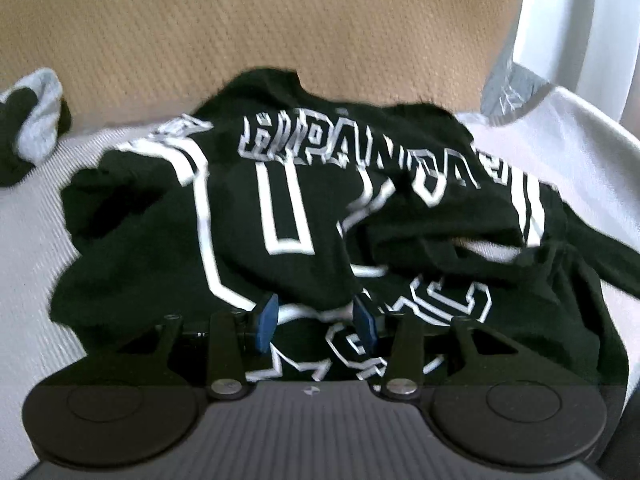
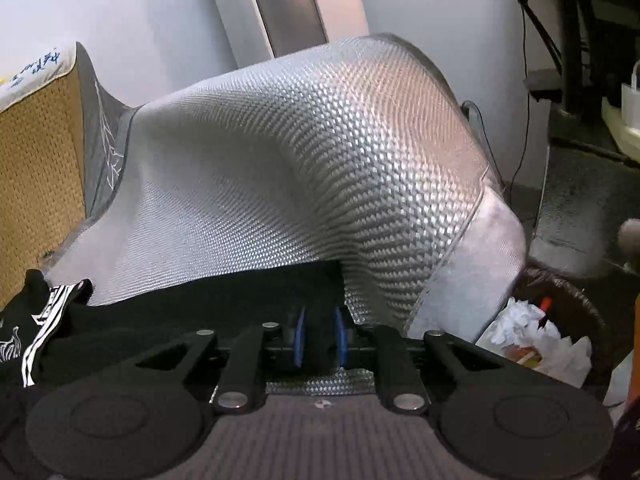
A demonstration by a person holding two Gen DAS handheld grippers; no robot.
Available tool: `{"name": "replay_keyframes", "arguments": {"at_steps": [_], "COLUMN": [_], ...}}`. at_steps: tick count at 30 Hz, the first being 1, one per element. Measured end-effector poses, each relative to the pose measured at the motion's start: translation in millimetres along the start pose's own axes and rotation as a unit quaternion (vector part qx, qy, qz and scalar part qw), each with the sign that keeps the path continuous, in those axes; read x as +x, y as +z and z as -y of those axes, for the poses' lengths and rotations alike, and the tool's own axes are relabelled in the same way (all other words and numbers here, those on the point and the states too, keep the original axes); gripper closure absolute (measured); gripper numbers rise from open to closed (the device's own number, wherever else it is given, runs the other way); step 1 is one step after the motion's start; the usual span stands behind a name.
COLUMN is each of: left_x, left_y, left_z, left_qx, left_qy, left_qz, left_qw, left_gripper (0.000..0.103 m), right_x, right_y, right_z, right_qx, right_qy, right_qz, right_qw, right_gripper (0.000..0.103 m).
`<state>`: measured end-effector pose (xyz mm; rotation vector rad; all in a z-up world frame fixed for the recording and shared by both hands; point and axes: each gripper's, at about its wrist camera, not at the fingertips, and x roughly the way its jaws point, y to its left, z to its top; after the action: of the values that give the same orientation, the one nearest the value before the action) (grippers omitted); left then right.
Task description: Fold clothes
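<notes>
Tan woven fabric (image 1: 248,28) filled the background of the left wrist view, above a pale grey ribbed cover (image 1: 36,216) on which a black jersey (image 1: 304,216) with white stripes, lettering and a large outlined number lay crumpled. A grey and black garment (image 1: 36,124) sat bunched at the far left edge, apart from the jersey. The left tool (image 1: 316,320) had its blue pads (image 1: 267,320) spread apart, with the jersey's near hem lying between them; whether the pads touched the cloth could not be told.

In the right wrist view a silvery quilted cover (image 2: 320,160) rose in a hump against a white wall (image 2: 120,20). The right tool (image 2: 319,336) had its blue pads pressed close on a fold of the black jersey (image 2: 200,300), whose dark cloth ran leftward to a white-striped sleeve (image 2: 44,320). Down at the right stood a bin (image 2: 568,304) lined with a dark bag and holding crumpled white paper (image 2: 520,324).
</notes>
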<state>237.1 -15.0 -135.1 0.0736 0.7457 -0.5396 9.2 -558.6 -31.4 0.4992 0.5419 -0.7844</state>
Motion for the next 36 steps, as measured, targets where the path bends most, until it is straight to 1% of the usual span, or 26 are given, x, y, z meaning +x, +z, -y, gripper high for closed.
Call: {"name": "replay_keyframes", "arguments": {"at_steps": [3, 5, 8, 10, 12, 15, 17, 19, 21, 24, 27, 30, 32, 34, 36], "left_x": [-9, -13, -17, -20, -22, -23, -20, -21, -24, -26, -24, -14, -8, -4, 5], "left_y": [9, 14, 22, 27, 29, 30, 36, 46, 59, 71, 75, 69, 66, 65, 63], "left_z": [-13, -24, -45, -61, -78, -104, -118, -127, -133, -142, -149, -155, -154, -152, -147], "left_qx": [-0.017, -0.026, -0.035, -0.054, -0.078, -0.114, -0.114, -0.082, -0.047, -0.022, 0.000, 0.007, 0.025, 0.053, 0.081], "left_qy": [0.005, 0.012, 0.032, 0.043, 0.047, 0.056, 0.062, 0.076, 0.076, 0.067, 0.058, 0.057, 0.055, 0.045, 0.038], "left_qz": [0.010, 0.014, 0.015, 0.014, 0.014, 0.009, -0.010, -0.025, -0.029, -0.031, -0.033, -0.038, -0.032, -0.028, -0.031], "left_qw": [0.9998, 0.9995, 0.9988, 0.9975, 0.9958, 0.9918, 0.9915, 0.9934, 0.9955, 0.9970, 0.9977, 0.9976, 0.9977, 0.9972, 0.9955], "left_gripper": [0.056, 0.056, 0.055, 0.055, 0.055, 0.055, 0.055, 0.055, 0.053, 0.052, 0.052, 0.052, 0.052, 0.052, 0.052], "right_x": [-15, -19, -15, -16, -16, -22, -25, -30, -32, -33, -34, -36, -37, -37, -36], "right_y": [4, 8, 15, 17, 18, 16, 15, 14, 12, 4, -7, -21, -30, -40, -55], "right_z": [-4, -8, -24, -38, -54, -80, -100, -118, -133, -156, -176, -194, -205, -217, -228], "right_qx": [-0.005, -0.010, -0.015, -0.020, -0.026, -0.048, -0.076, -0.103, -0.124, -0.152, -0.178, -0.201, -0.217, -0.233, -0.254], "right_qy": [0.005, 0.025, 0.069, 0.093, 0.117, 0.154, 0.176, 0.193, 0.210, 0.231, 0.250, 0.267, 0.279, 0.289, 0.298], "right_qz": [0.041, 0.039, 0.031, 0.031, 0.027, 0.024, 0.024, 0.026, 0.024, 0.018, 0.009, -0.001, -0.007, -0.015, -0.021], "right_qw": [0.999, 0.999, 0.997, 0.995, 0.992, 0.987, 0.981, 0.975, 0.969, 0.961, 0.952, 0.942, 0.936, 0.928, 0.920], "right_gripper": [0.084, 0.083, 0.083, 0.083, 0.083, 0.080, 0.077, 0.076, 0.075, 0.075, 0.075, 0.071, 0.071, 0.071, 0.071]}}
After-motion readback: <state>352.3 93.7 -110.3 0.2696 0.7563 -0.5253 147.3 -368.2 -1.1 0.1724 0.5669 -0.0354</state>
